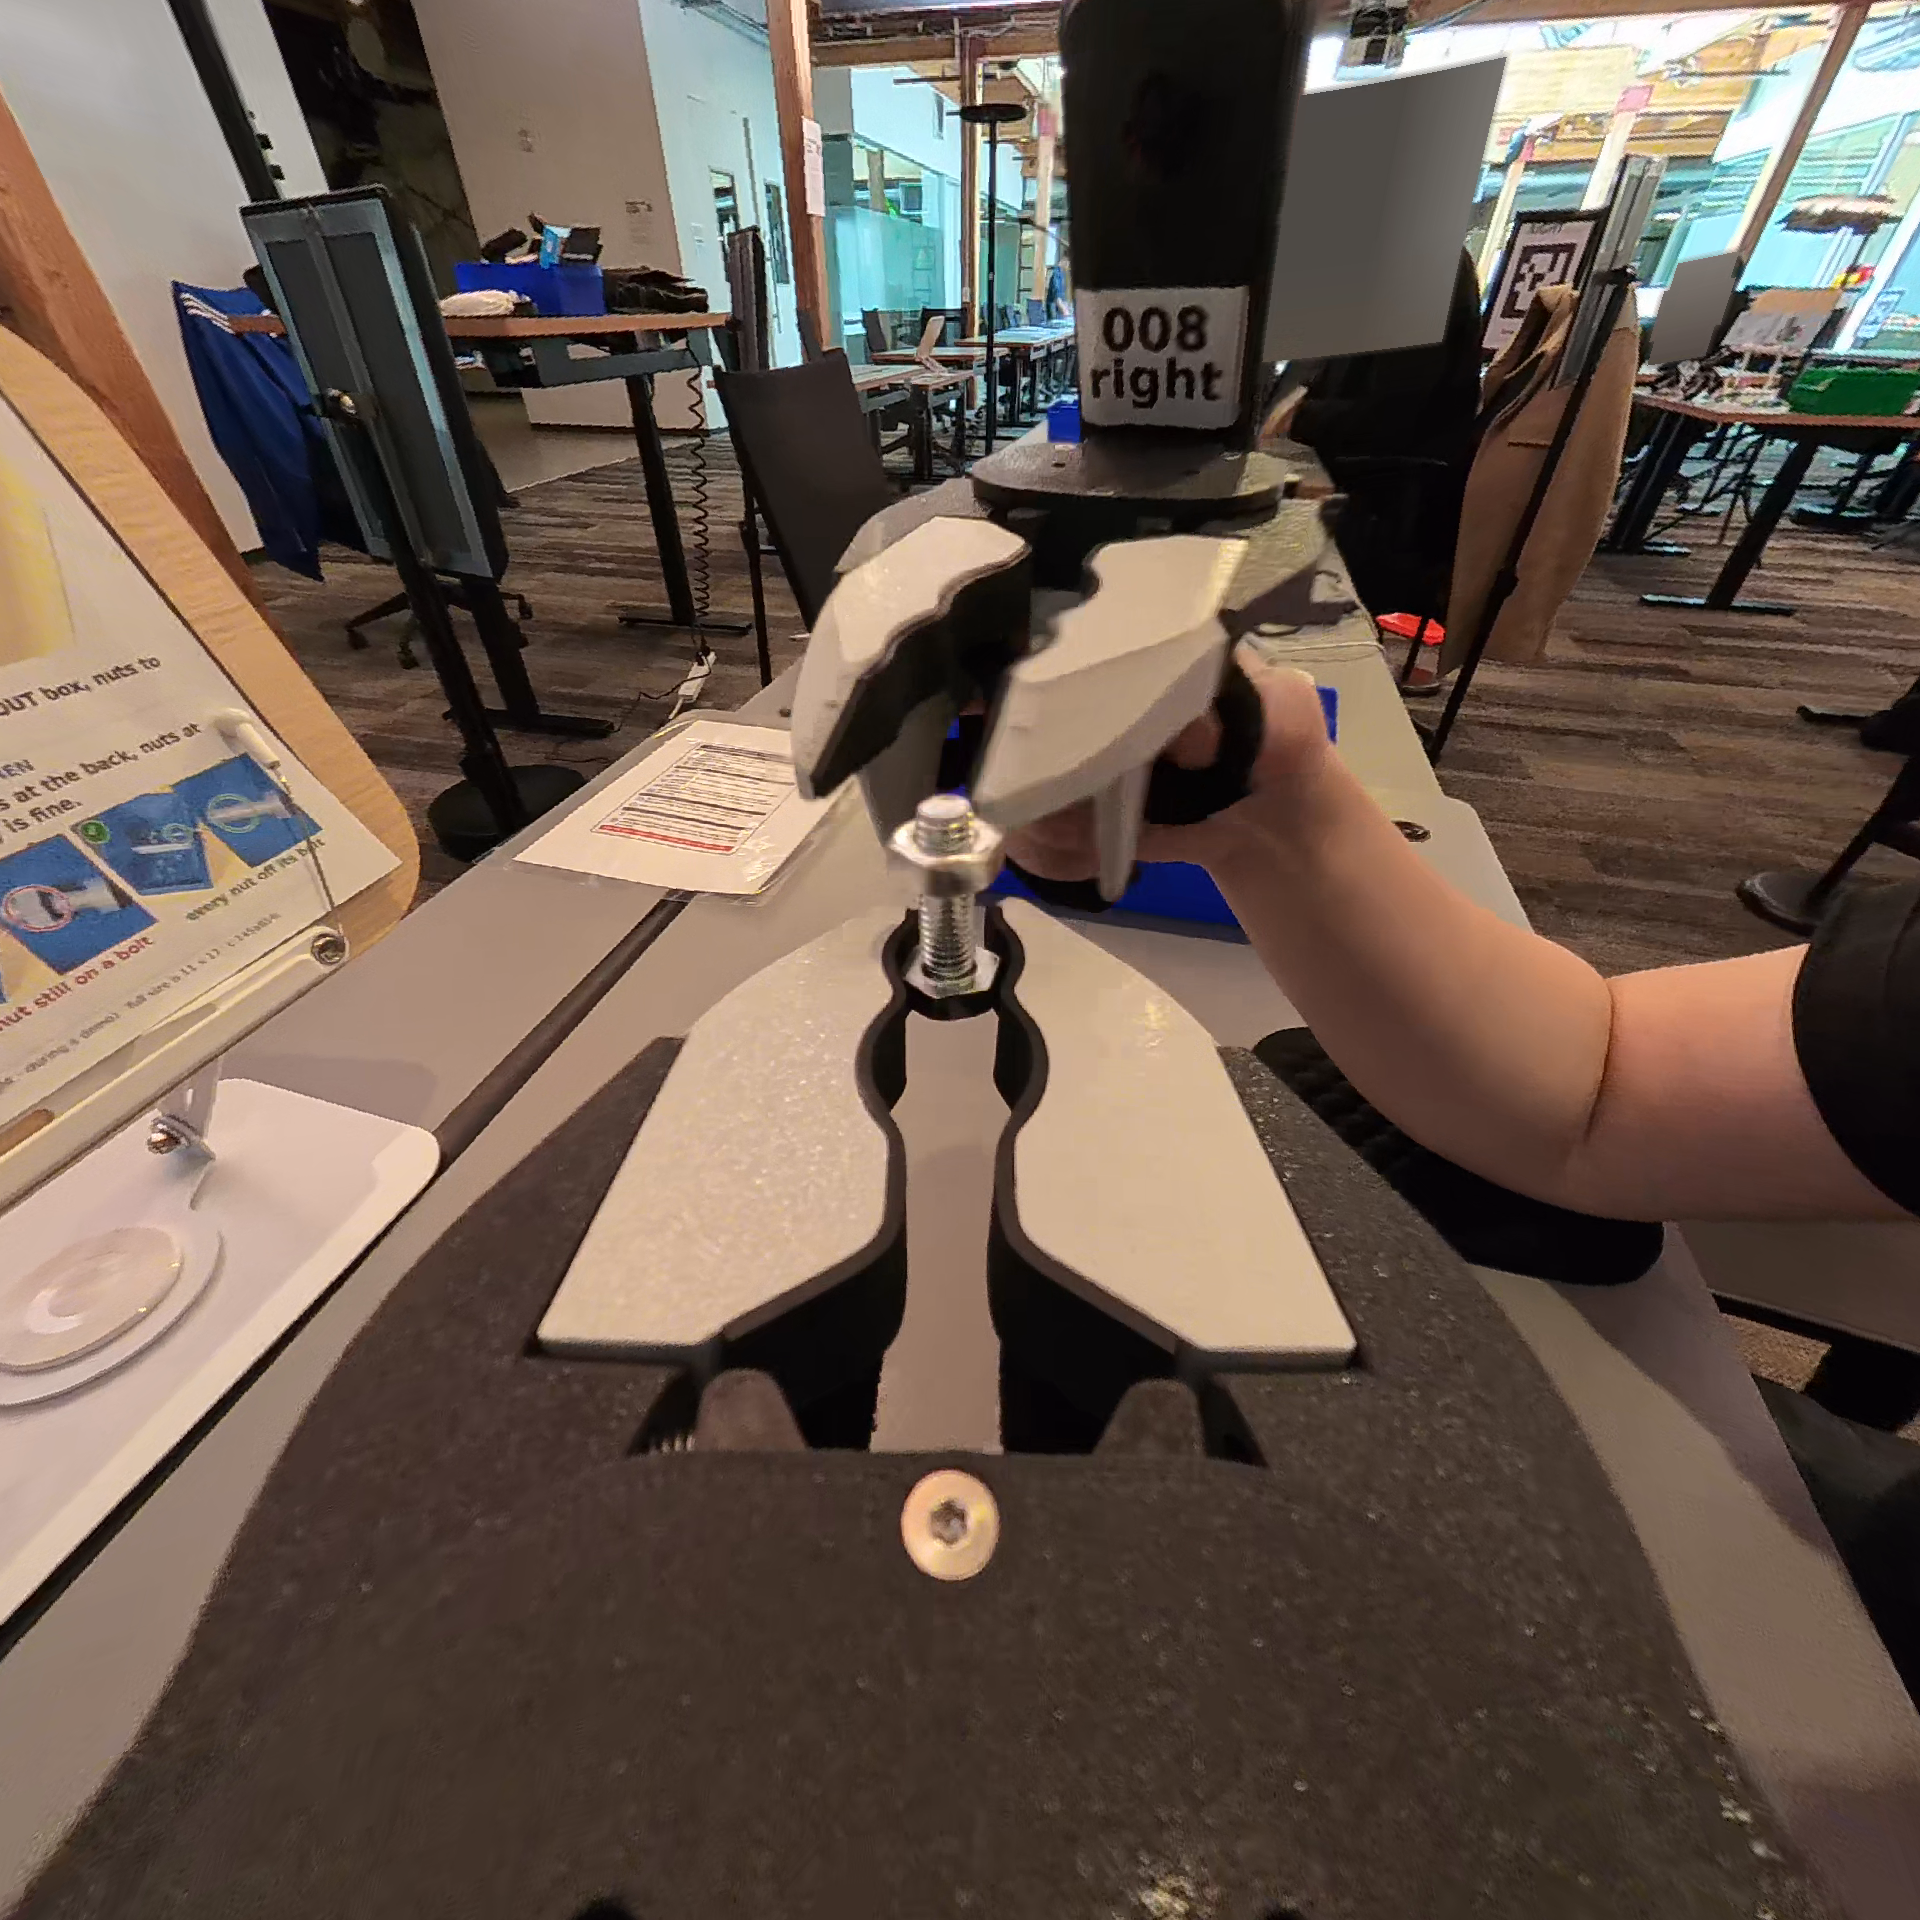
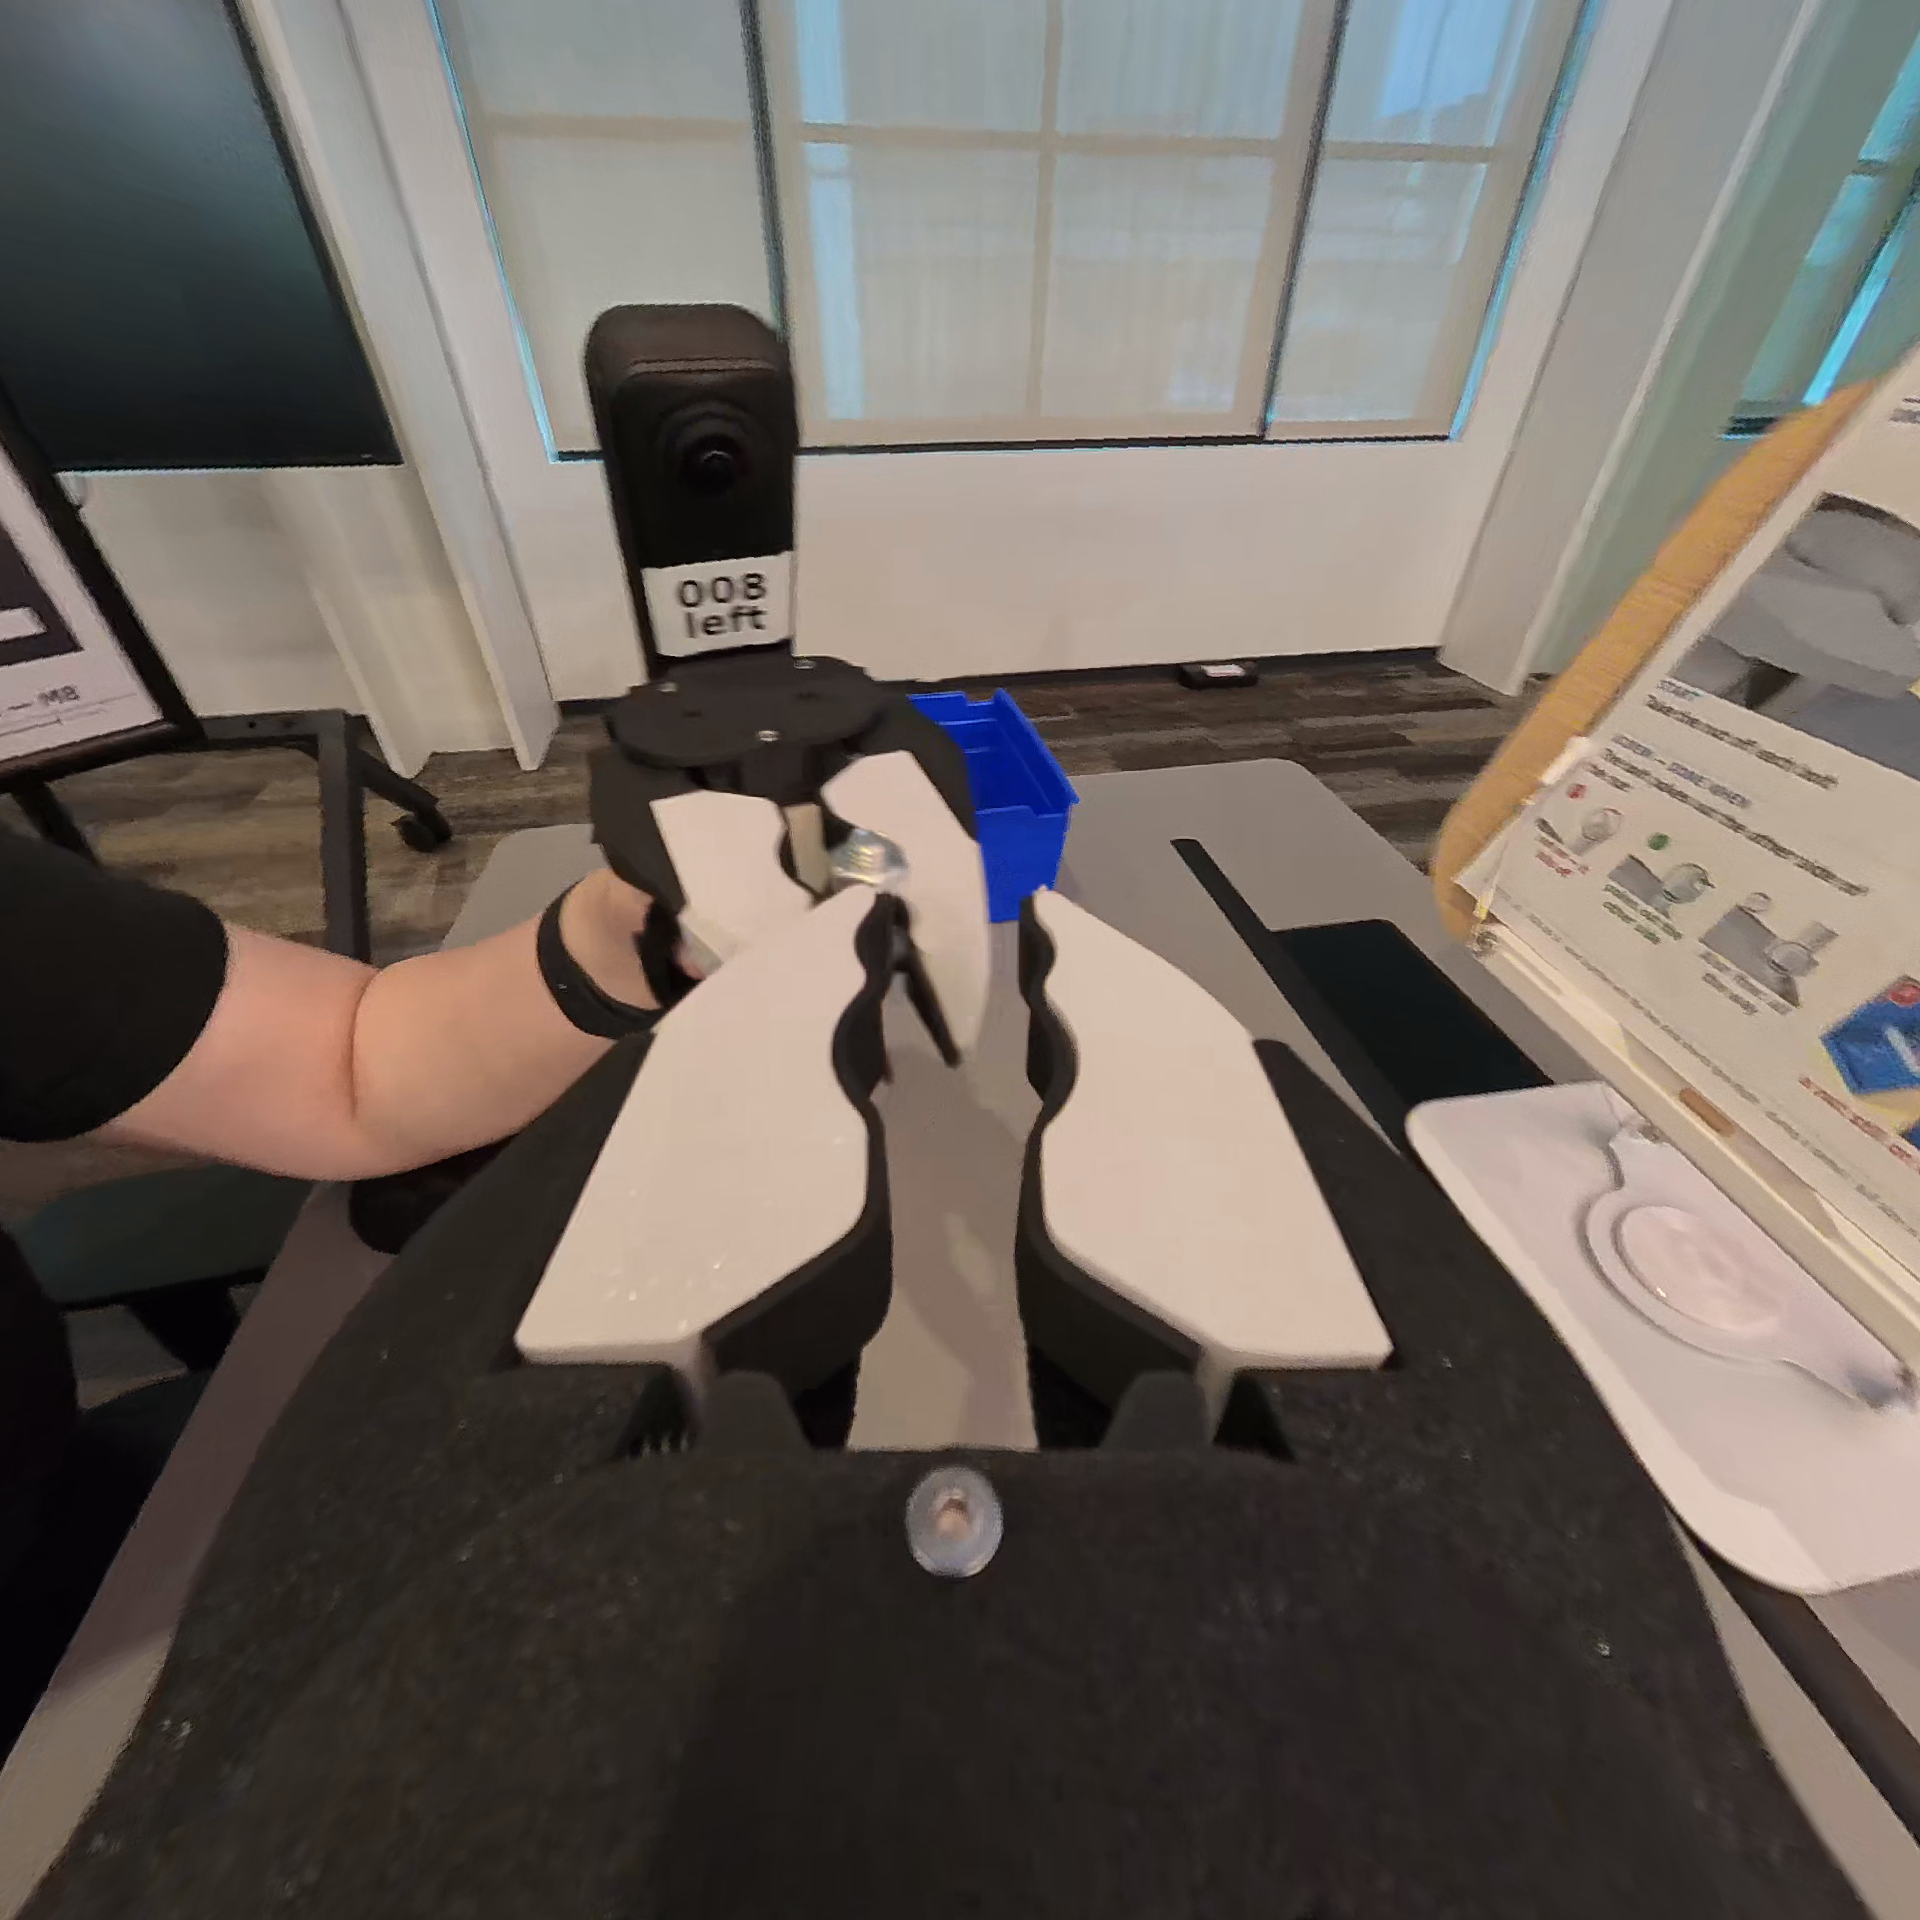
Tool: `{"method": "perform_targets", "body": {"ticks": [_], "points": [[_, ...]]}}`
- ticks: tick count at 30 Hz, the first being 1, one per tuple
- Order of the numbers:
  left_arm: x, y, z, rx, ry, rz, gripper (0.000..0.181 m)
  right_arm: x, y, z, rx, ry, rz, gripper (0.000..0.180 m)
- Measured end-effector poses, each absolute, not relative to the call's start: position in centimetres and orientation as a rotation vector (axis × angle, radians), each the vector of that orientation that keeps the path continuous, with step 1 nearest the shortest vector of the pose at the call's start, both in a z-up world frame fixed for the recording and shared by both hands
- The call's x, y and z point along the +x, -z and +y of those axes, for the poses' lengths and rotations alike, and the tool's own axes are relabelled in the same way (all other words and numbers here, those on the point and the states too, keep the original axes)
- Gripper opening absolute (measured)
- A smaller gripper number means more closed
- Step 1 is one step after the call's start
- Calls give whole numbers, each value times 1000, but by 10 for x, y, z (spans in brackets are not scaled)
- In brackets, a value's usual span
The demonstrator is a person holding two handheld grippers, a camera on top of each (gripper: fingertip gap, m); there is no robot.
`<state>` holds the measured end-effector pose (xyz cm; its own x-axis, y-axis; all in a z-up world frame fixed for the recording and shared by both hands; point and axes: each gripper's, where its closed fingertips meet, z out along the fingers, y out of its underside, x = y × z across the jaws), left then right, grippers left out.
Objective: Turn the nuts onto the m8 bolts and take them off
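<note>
A silver m8 bolt [image 1: 948,920] stands upright, its head clamped between the tips of my left gripper [image 1: 948,951], which is shut on it. A flanged silver nut [image 1: 943,847] sits on the thread near the bolt's top end. My right gripper [image 1: 904,790], held by a hand, hovers just above and behind the nut, fingers pointing down, open and empty. In the right wrist view my right gripper [image 2: 951,914] is open, and the nut [image 2: 868,860] lies just beyond its left fingertip, apart from the pads.
A blue bin [image 1: 1122,904] [image 2: 1013,800] stands on the grey table [image 1: 571,987] behind the grippers. An instruction board on a white stand [image 1: 156,831] [image 2: 1714,883] is at one side. A laminated sheet [image 1: 686,800] and a black pad [image 1: 1455,1195] lie on the table. The tips of both grippers are at nearly the same place.
</note>
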<state>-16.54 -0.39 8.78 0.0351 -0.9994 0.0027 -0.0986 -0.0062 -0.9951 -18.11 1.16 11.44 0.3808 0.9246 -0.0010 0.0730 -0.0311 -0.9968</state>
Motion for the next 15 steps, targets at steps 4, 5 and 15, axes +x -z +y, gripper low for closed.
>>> {"method": "perform_targets", "body": {"ticks": [4, 5, 15], "points": [[-167, -88, -3, -1303, 1148, 1245, 12, -183, -118, 3, -1418, -935, -985, 24], [-166, -88, -4, -1303, 1149, 1250, 12, -188, -119, 0, -1403, -942, -1001, 24], [-167, -91, -6, -1291, 1158, 1252, 12, -186, -113, 7, -1424, -932, -993, 24]]}}
